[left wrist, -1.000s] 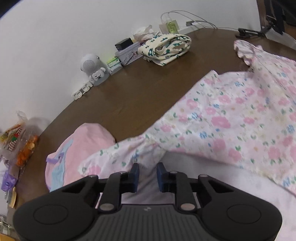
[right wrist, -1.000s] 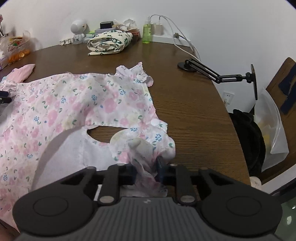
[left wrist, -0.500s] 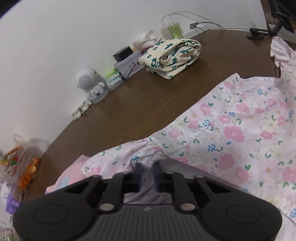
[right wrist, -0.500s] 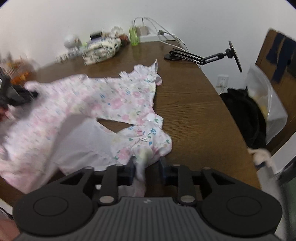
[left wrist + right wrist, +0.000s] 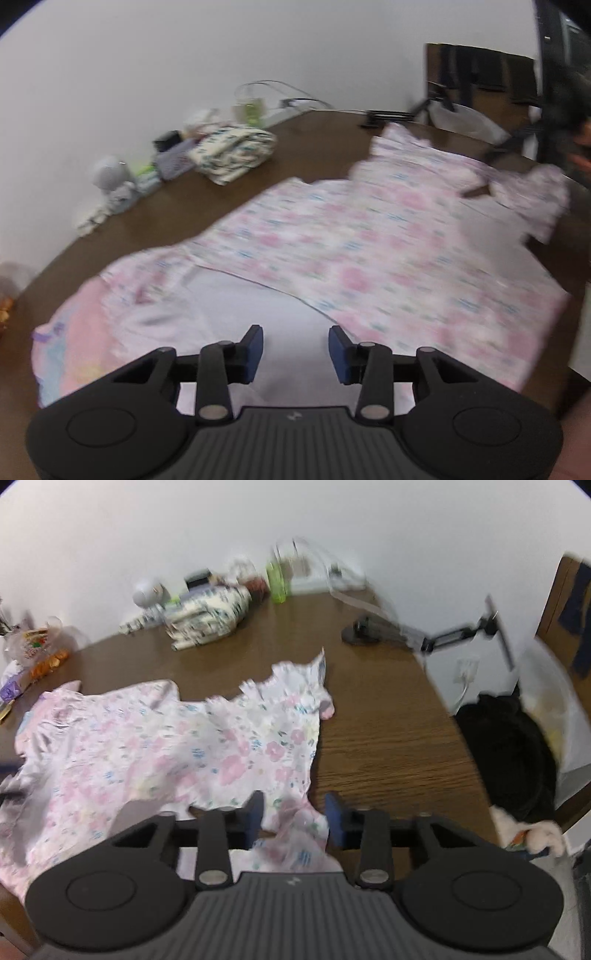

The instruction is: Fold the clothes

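A pink floral garment [image 5: 369, 251] lies spread on the brown table [image 5: 177, 218], with its white inside showing near me. My left gripper [image 5: 295, 349] hovers over that white part. Its jaws are opening and nothing is between the pads. In the right wrist view the same garment [image 5: 166, 746] reaches under my right gripper [image 5: 294, 814]. Those jaws are closing with a ruffled corner of the cloth loose between them, and the pads are not pressing it. A plain pink garment [image 5: 74, 339] lies partly under the floral one at the left. Both views are blurred.
A folded cream garment with green print [image 5: 207, 616] sits at the back by the wall, beside a small white gadget [image 5: 146, 592], a green bottle [image 5: 277, 579] and cables. A black holder arm [image 5: 406, 635] stands at the table's right edge. A black bag [image 5: 509, 760] is on the floor.
Both grippers had cloth pinched between nearly shut jaws; now both stand wider and have drawn back. The left one has let go of its corner. The garment lies flatter on the table.
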Demonstrator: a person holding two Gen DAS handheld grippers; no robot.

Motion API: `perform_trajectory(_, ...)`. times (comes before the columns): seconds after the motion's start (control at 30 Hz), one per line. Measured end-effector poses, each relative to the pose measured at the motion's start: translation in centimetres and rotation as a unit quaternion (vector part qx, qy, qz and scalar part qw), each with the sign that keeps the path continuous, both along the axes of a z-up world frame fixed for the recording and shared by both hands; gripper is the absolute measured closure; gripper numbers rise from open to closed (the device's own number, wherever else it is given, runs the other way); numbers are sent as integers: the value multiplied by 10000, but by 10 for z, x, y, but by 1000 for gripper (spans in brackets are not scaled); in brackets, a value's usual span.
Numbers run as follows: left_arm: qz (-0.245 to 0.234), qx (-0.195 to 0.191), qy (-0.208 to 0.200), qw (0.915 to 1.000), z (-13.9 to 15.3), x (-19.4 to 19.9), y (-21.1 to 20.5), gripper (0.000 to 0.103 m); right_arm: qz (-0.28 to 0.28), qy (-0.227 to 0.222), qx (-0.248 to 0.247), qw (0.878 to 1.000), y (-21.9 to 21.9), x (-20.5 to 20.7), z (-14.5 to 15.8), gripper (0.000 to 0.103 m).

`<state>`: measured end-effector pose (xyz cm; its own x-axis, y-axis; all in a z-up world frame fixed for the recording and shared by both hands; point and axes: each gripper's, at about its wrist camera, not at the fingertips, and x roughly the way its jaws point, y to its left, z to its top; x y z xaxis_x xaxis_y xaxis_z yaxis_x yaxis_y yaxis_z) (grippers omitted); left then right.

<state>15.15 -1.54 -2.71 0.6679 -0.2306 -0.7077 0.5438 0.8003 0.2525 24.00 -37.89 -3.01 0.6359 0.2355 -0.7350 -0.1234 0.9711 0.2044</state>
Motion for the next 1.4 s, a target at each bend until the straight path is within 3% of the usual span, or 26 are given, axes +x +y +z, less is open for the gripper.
perform_trajectory(0.07, -44, 24, 75, 10000, -5, -9, -5, 67, 17, 200, 160, 9997, -2, 13, -13, 90)
perform_trajectory(0.1, -33, 23, 146, 9999, -8, -11, -7, 68, 52, 288, 286, 9992, -3, 14, -15, 102)
perform_trajectory(0.17, 1, 37, 256, 9997, -14, -12, -10, 70, 155, 400, 544, 9976, -5, 13, -14, 102)
perform_trajectory(0.37, 145, 110, 315, 9993, -25, -13, -9, 71, -19, 172, 1283, 9916, -50, -4, 16, 102)
perform_trajectory(0.53, 215, 99, 301, 9993, -25, -13, -4, 71, -310, 446, 1179, 9915, -75, -6, 8, 101)
perform_trajectory(0.6, 266, 121, 260, 9992, -23, -15, 0, 70, -336, 593, 1183, 9906, -76, -7, 0, 93)
perform_trajectory(0.67, 268, 58, 168, 9995, -15, -20, 3, 70, -389, 385, 1206, 9912, -74, -17, 4, 78)
perform_trajectory(0.7, 188, -30, 144, 9997, -10, -25, 3, 70, -328, 234, 1200, 9920, -71, -25, 9, 69)
perform_trajectory(0.87, -264, -447, 54, 9986, 17, -49, 3, 70, 386, -146, 911, 9950, -31, -64, 29, 68)
perform_trajectory(1.13, -1061, -290, 234, 9937, 4, -60, -29, 70, 1611, -85, 295, 9865, 69, -92, 15, 68)
perform_trajectory(1.27, -1207, -125, 240, 9923, -5, -62, -38, 70, 1794, 108, 661, 9815, 92, -88, 9, 68)
perform_trajectory(1.4, -1097, -216, 204, 9935, -3, -64, -28, 70, 1738, 381, 950, 9794, 109, -71, -1, 68)
